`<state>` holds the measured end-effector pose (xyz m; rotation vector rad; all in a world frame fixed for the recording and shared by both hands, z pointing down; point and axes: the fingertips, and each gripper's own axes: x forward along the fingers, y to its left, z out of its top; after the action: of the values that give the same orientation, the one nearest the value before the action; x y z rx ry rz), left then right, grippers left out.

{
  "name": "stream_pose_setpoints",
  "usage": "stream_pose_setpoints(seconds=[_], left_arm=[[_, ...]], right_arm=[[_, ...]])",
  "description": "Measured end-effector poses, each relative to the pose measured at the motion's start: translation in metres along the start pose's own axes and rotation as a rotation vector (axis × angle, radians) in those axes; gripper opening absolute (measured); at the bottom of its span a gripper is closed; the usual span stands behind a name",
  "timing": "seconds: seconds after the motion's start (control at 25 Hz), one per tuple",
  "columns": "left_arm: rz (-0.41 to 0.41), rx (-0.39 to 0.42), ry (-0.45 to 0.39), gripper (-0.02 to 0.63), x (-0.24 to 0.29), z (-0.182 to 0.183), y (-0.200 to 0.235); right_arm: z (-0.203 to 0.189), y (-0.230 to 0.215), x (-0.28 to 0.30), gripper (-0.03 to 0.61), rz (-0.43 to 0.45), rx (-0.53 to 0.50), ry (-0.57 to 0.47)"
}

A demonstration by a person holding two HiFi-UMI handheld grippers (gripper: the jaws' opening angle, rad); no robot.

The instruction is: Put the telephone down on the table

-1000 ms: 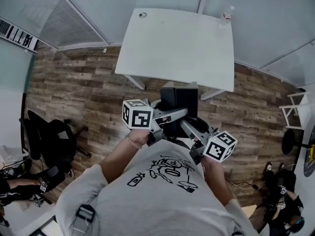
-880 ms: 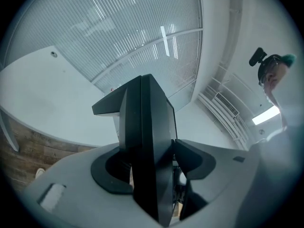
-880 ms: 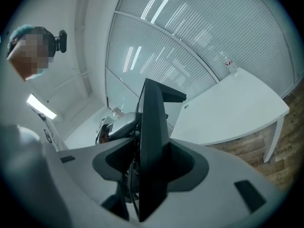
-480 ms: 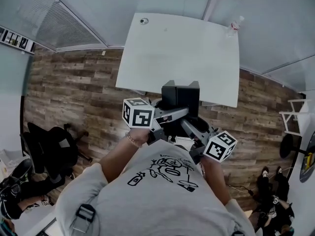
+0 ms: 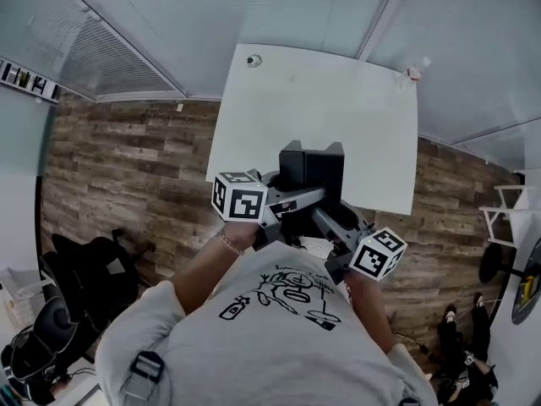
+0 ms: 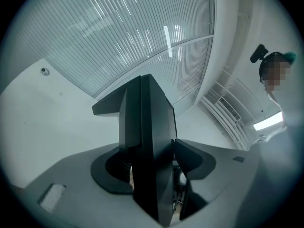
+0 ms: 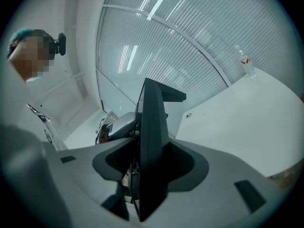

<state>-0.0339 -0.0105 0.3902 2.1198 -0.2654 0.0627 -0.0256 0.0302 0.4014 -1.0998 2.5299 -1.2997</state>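
Forward went the left gripper (image 5: 292, 197) and the right gripper (image 5: 317, 214), carrying the telephone (image 5: 311, 169) over the near edge of the table (image 5: 355, 117). Each gripper's fingers were clamped on the telephone, which hung between them, not yet set down.

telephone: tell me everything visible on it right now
The telephone is black, matte and plastic-looking, a boxy body with a notched top. No cord, keys or handset can be made out. It stands upright, clamped from both sides: the left gripper and the right gripper each hold a thin dark panel of it. In the head view it sits over the near edge of the white table, apparently held up and not set down.
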Motion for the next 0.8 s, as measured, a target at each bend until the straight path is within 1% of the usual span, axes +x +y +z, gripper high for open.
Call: stream_pose_setpoints(seconds=[0.44, 0.64, 0.8], left_arm=[[0.002, -0.016, 0.019, 0.275, 0.002, 0.036, 0.033], [0.011, -0.021, 0.024, 0.275, 0.017, 0.051, 0.045], [0.012, -0.024, 0.015, 0.275, 0.039, 0.067, 0.052]], right_arm=[[0.024, -0.020, 0.038, 0.196, -0.003, 0.019, -0.007], [0.040, -0.037, 0.044, 0.195, -0.002, 0.027, 0.002], [0.061, -0.055, 0.044, 0.196, -0.001, 0.023, 0.007]])
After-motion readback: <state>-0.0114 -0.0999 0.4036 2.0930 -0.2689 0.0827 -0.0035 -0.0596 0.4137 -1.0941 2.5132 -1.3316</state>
